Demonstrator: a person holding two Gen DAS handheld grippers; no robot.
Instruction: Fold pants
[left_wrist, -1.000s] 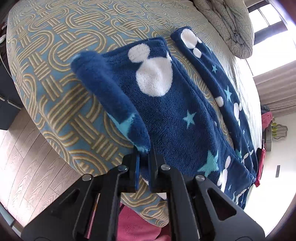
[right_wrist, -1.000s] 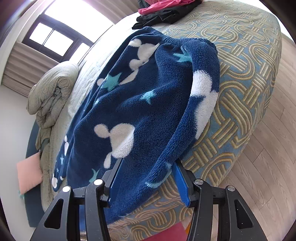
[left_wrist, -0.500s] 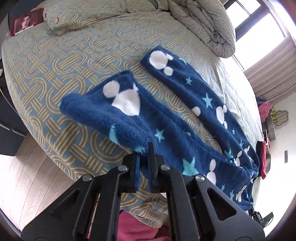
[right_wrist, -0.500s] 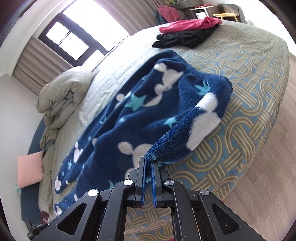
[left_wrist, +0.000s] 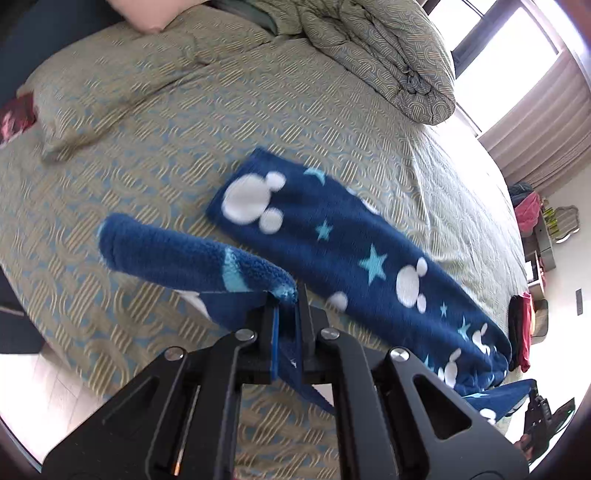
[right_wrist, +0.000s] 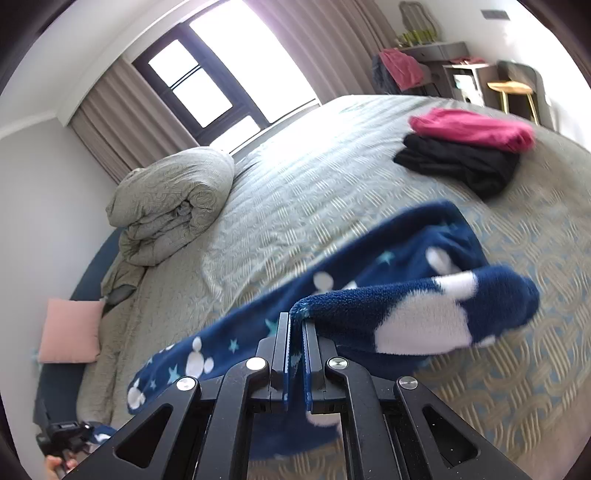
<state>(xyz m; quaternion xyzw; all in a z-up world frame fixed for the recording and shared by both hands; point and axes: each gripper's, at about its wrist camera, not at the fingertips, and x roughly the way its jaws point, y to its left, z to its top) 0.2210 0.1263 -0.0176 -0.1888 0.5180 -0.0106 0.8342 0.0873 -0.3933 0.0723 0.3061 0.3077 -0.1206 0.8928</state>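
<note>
Spreading across a wide bed with a woven-pattern beige and blue cover (left_wrist: 155, 122), lying lengthwise: navy fleece pants with white mouse-head shapes and teal stars (left_wrist: 369, 251). Clamping tight on one raised pant-leg hem, lifting it off the cover: black left gripper (left_wrist: 286, 314). Pinching the fleece edge nearer the waist, jaws fully closed: black right gripper (right_wrist: 295, 339). Sitting far beyond: rolled grey quilt (right_wrist: 173, 192), folded pink garment (right_wrist: 472, 129) resting atop a black one (right_wrist: 458, 162).

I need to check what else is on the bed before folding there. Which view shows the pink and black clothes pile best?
The right wrist view: the pink garment lies on the black garment, whole and unobstructed on the patterned bedspread. The left wrist view shows only a thin, distorted red and black sliver at the bed's far edge.
</note>
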